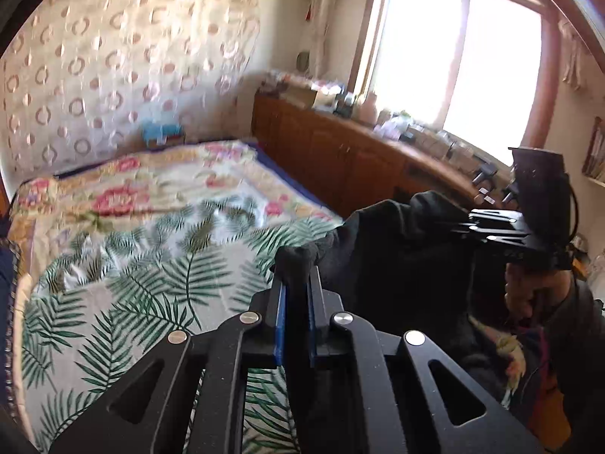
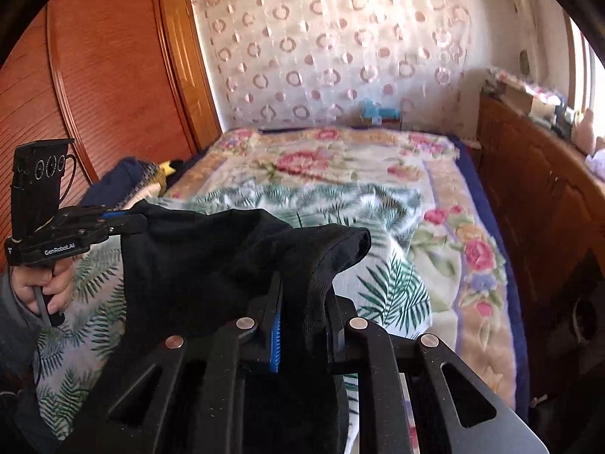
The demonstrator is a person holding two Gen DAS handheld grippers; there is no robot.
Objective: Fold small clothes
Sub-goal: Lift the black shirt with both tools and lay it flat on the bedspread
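Note:
A small black garment (image 1: 397, 249) hangs in the air above the bed, stretched between both grippers. My left gripper (image 1: 297, 265) is shut on one bunched edge of it. My right gripper (image 2: 302, 283) is shut on the other edge, and the cloth (image 2: 196, 265) drapes over its fingers. Each gripper shows in the other's view: the right one at the right (image 1: 491, 227), the left one at the left (image 2: 113, 223). The lower part of the garment is hidden behind the gripper bodies.
A bed with a palm-leaf sheet (image 1: 132, 283) and a floral blanket (image 2: 340, 166) lies below. A wooden cabinet (image 1: 340, 151) with clutter runs along the window side. A wooden wardrobe (image 2: 94, 75) stands at the other side. Folded clothes (image 2: 128, 178) lie by the wardrobe.

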